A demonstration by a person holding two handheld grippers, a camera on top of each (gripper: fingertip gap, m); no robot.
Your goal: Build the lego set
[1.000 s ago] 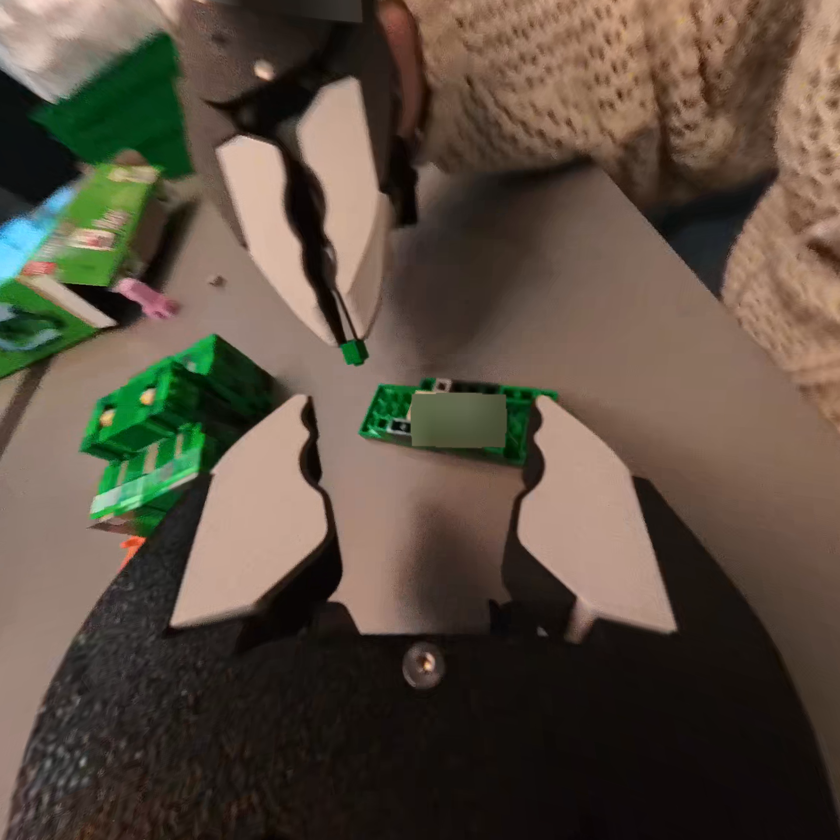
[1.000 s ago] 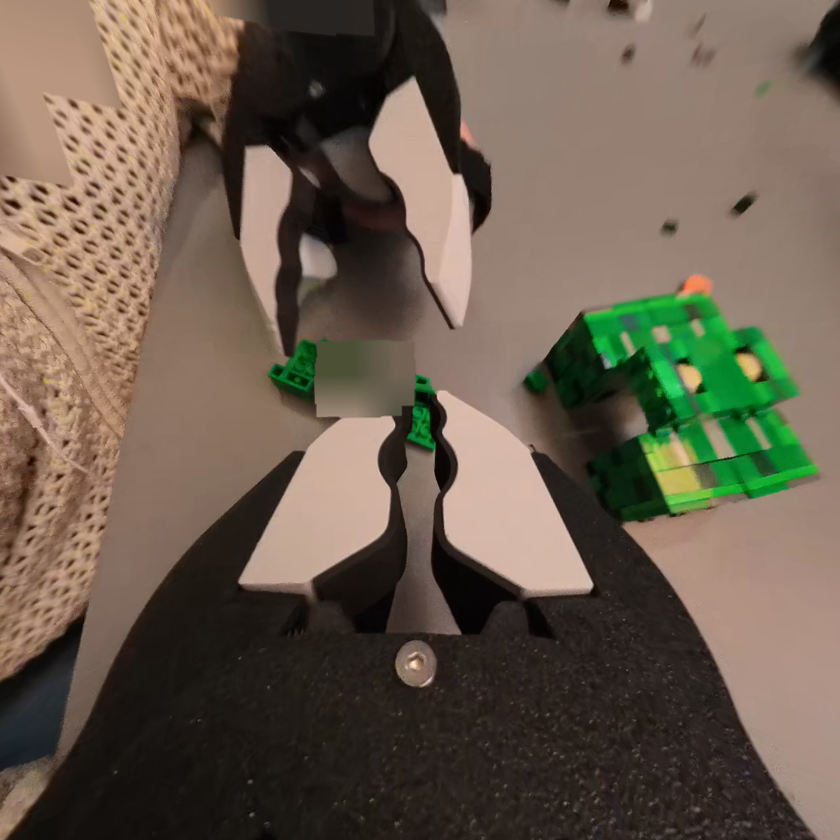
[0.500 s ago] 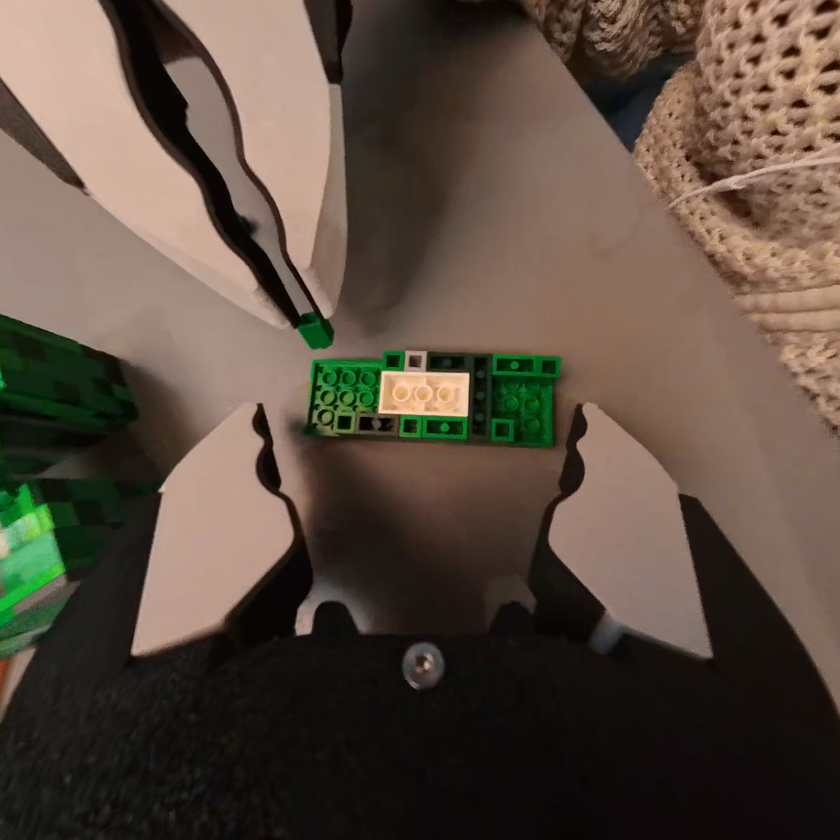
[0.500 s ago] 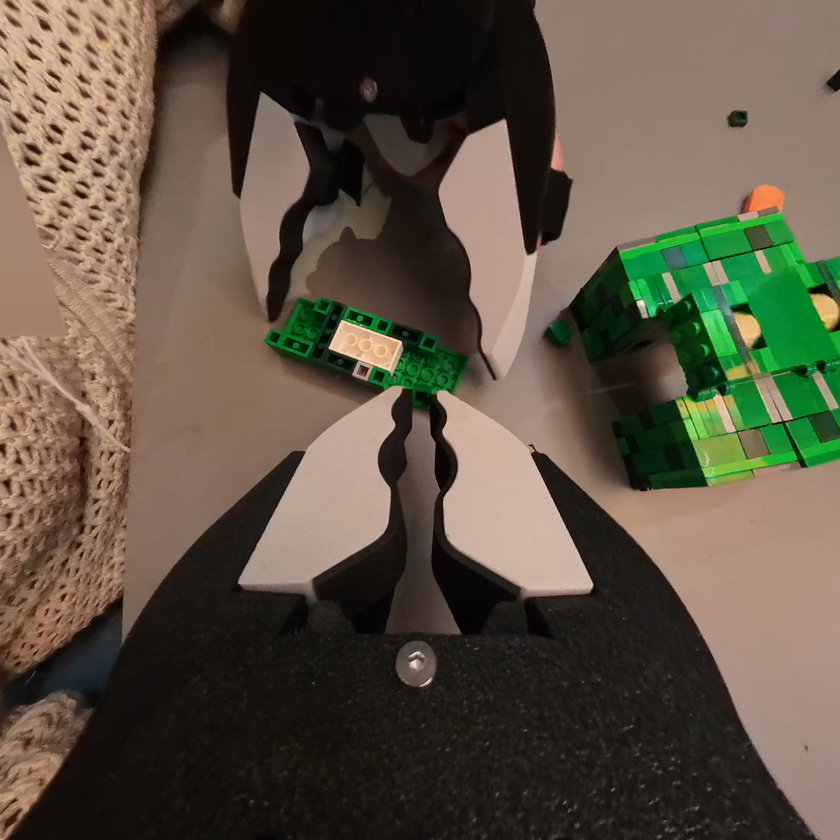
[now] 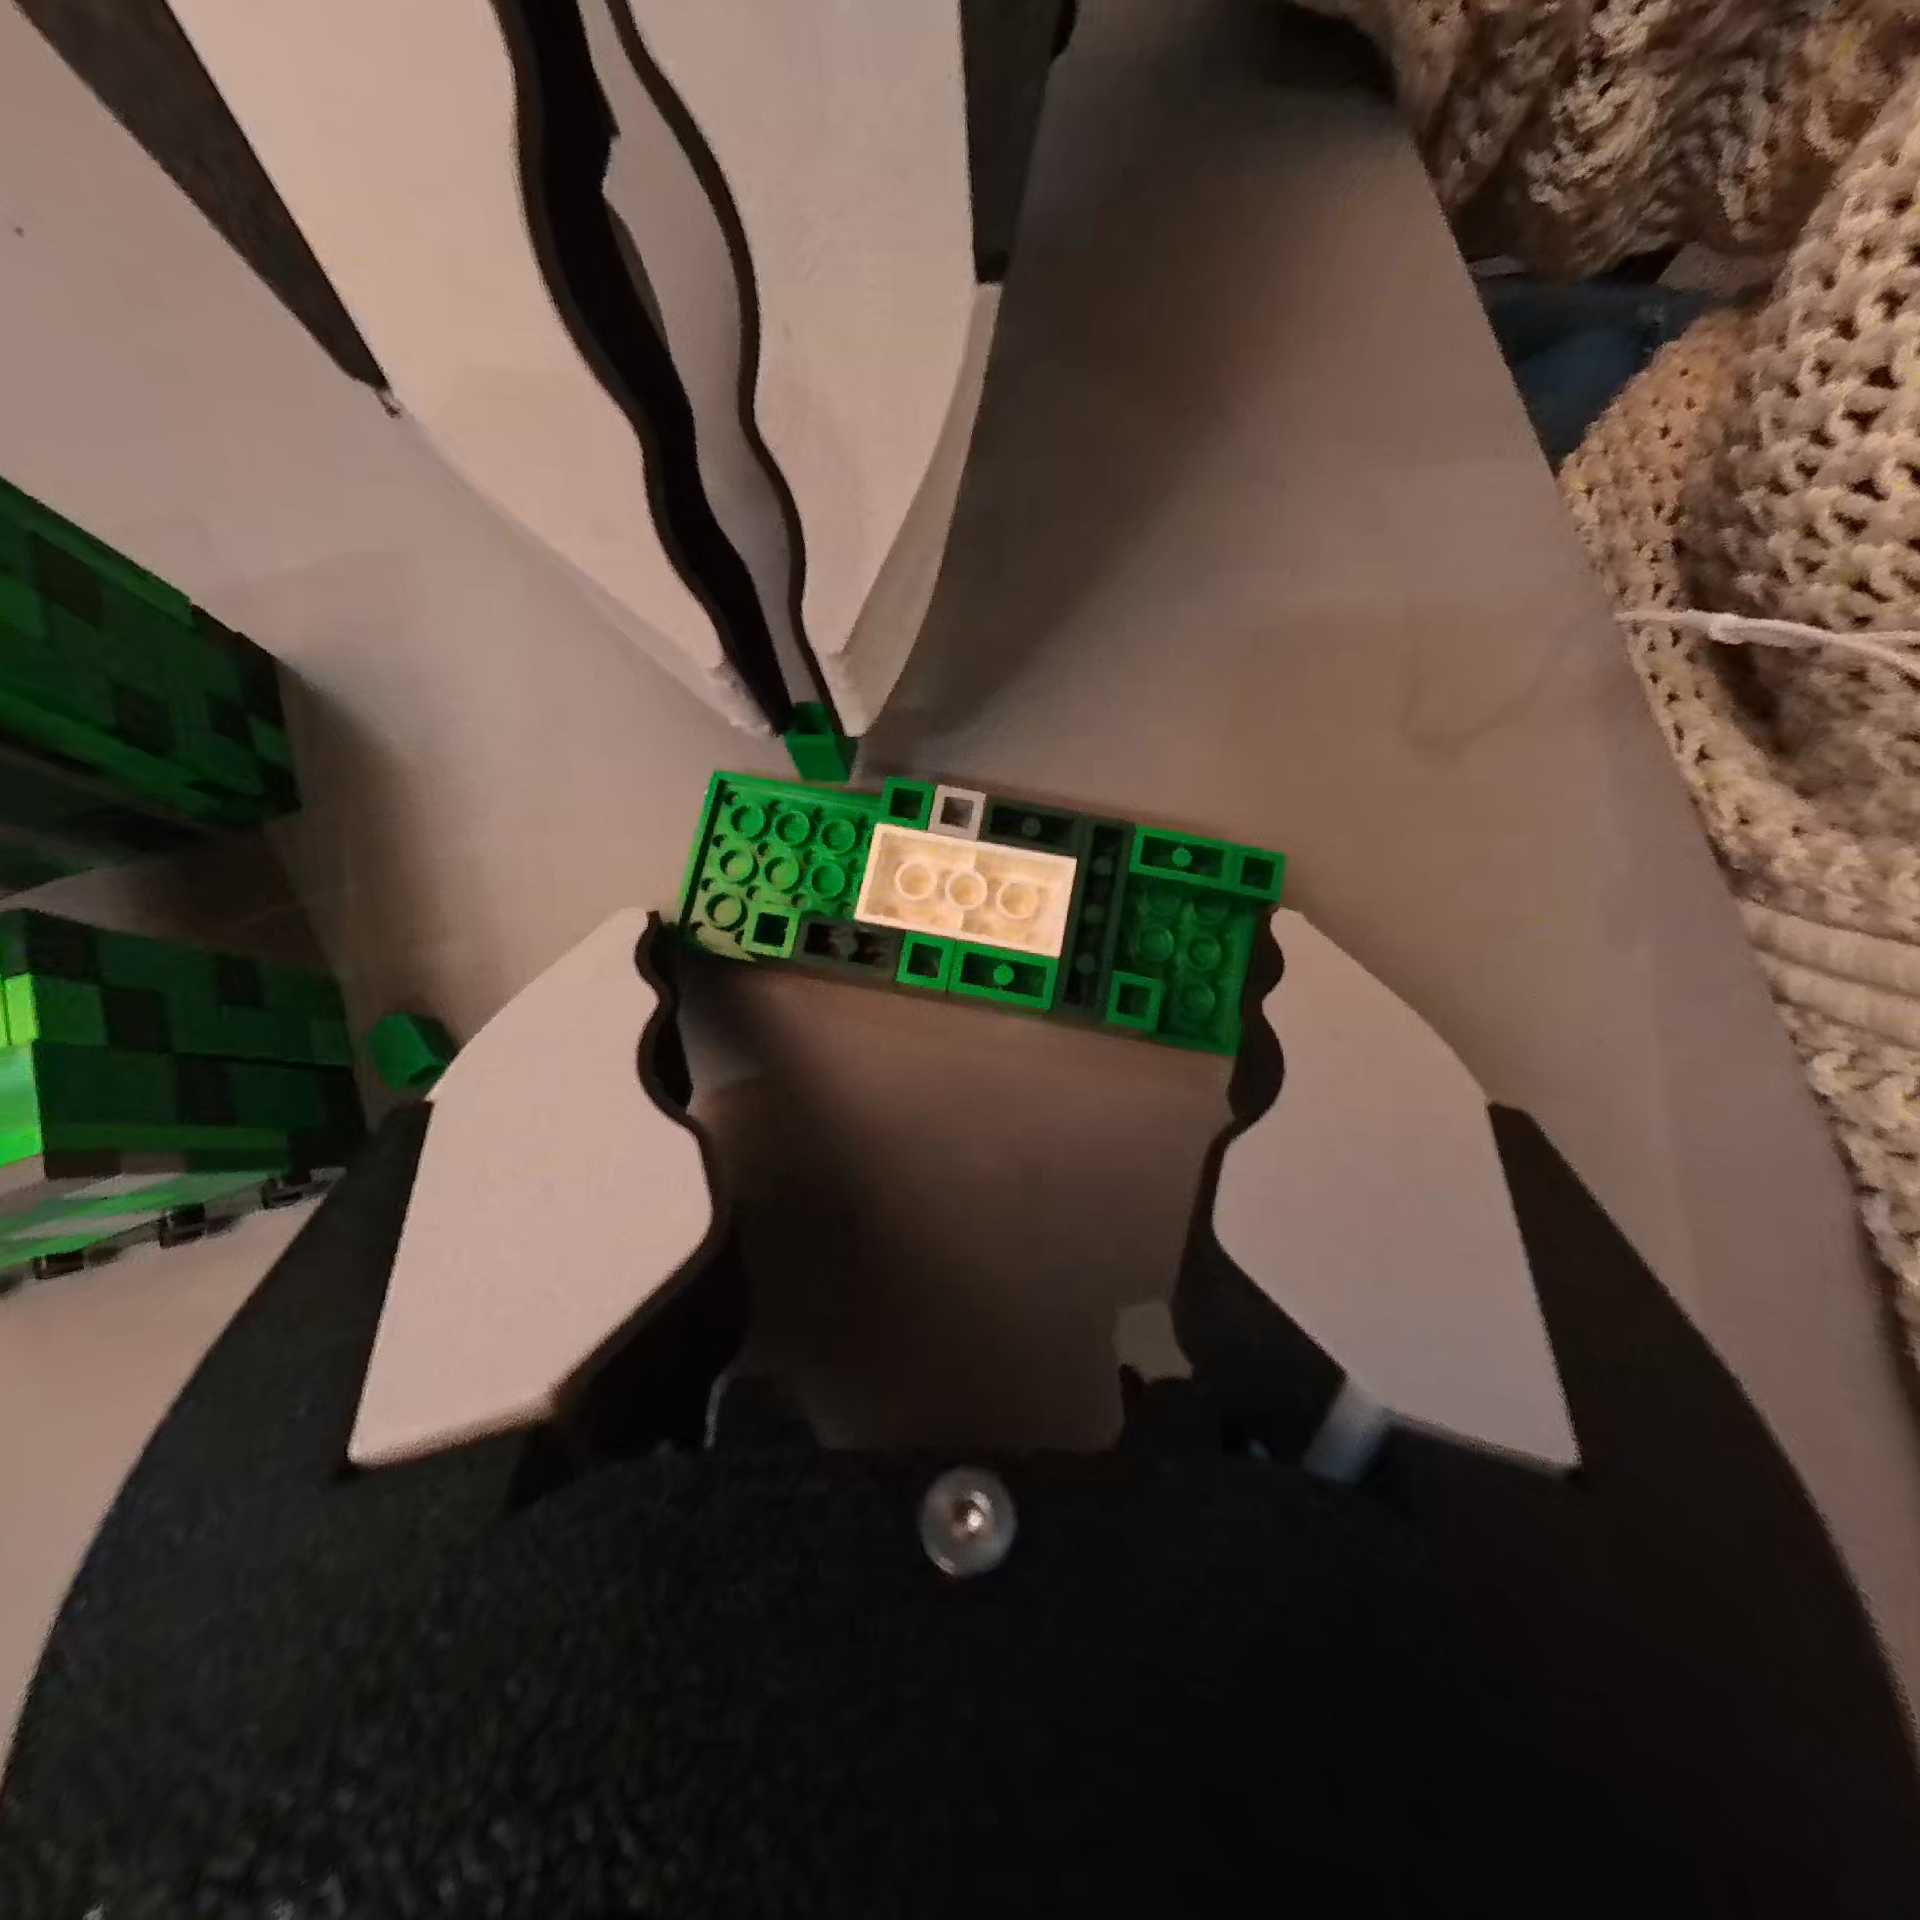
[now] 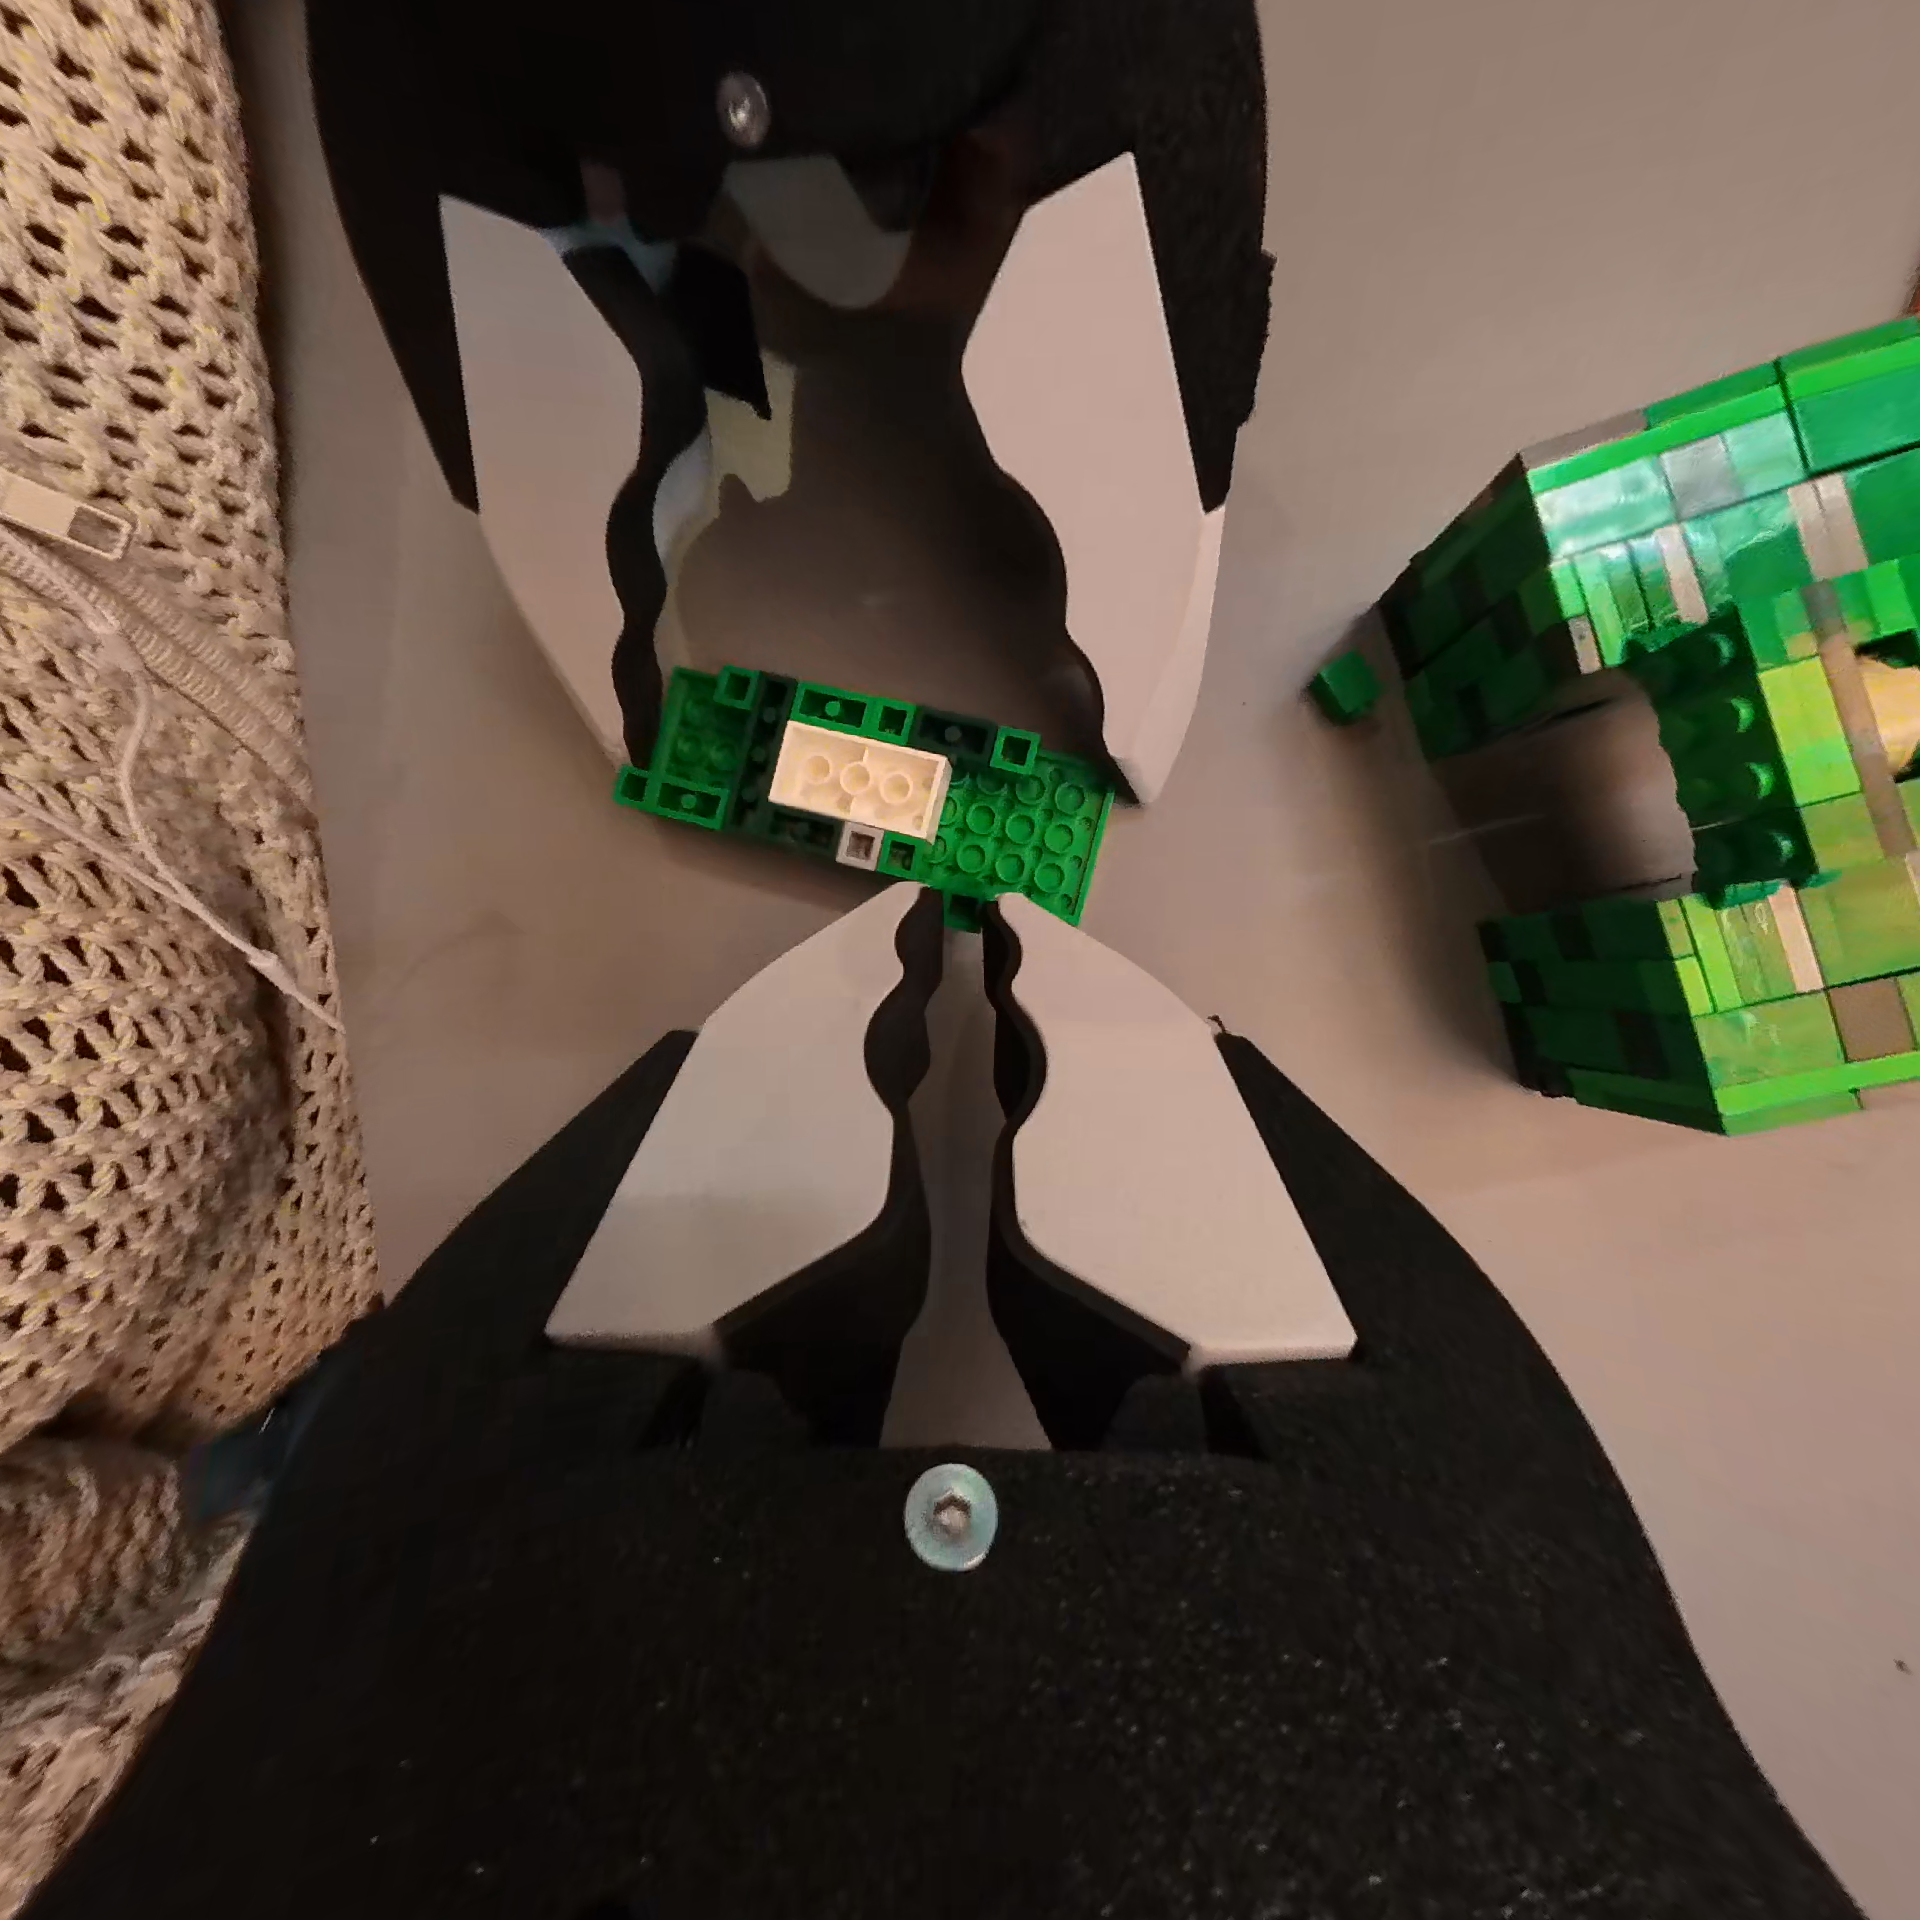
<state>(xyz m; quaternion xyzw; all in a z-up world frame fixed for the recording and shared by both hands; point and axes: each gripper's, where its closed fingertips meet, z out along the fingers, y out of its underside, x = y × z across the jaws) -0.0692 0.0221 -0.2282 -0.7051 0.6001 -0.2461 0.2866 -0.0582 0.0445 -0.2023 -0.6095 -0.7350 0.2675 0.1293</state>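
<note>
A flat green lego assembly (image 5: 1195,935) with a white brick (image 5: 966,894) on top lies on the grey table. My left gripper (image 5: 961,925) spans it lengthwise, with one fingertip against each short end. My right gripper (image 6: 956,904) is shut on a small green brick (image 5: 821,743) and holds it at the assembly's far left edge, touching or just above it. In the right wrist view the assembly (image 6: 1018,831) lies just beyond my right fingertips. The left gripper (image 6: 881,764) brackets it from the far side.
A large green blocky lego build (image 6: 1662,831) stands to the right of the assembly, and shows at the left in the left wrist view (image 5: 125,1039). A loose small green brick (image 6: 1345,691) lies beside it. A person's cream knit sleeve (image 6: 135,831) is at the table edge.
Both grippers have come in on the assembly. My left jaws have narrowed onto its ends. My right gripper has brought the small green brick down to its edge.
</note>
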